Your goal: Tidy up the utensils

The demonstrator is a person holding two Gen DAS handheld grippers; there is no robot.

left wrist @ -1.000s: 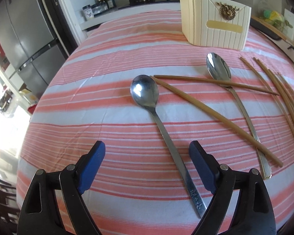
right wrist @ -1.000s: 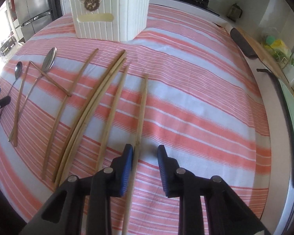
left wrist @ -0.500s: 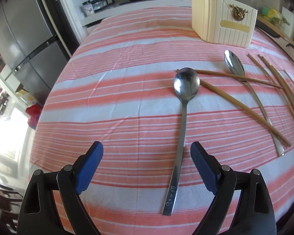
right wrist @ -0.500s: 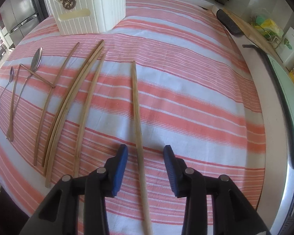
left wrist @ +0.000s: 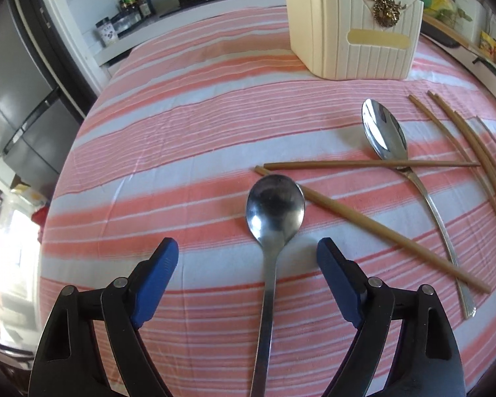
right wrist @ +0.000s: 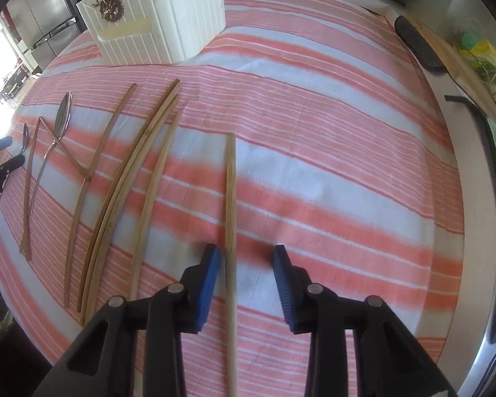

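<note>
Two claws over the pink-and-white striped cloth (left wrist: 182, 139). Left gripper (left wrist: 248, 258): jaws wide but closing, round-bowled steel spoon (left wrist: 274, 211) handle centred between the pads, untouched. Right gripper (right wrist: 246, 264): narrow gap, closing, lone bamboo chopstick (right wrist: 229, 192) between, just beside the left pad.

Both the left gripper (left wrist: 244, 258) and right gripper (right wrist: 247, 261) point downward, jaws closing.

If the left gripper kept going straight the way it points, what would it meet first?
Most likely the near spoon: its handle runs between the closing, untouching fingers of the left gripper, with the striped cloth right beneath. Depth is hard to judge.
</note>
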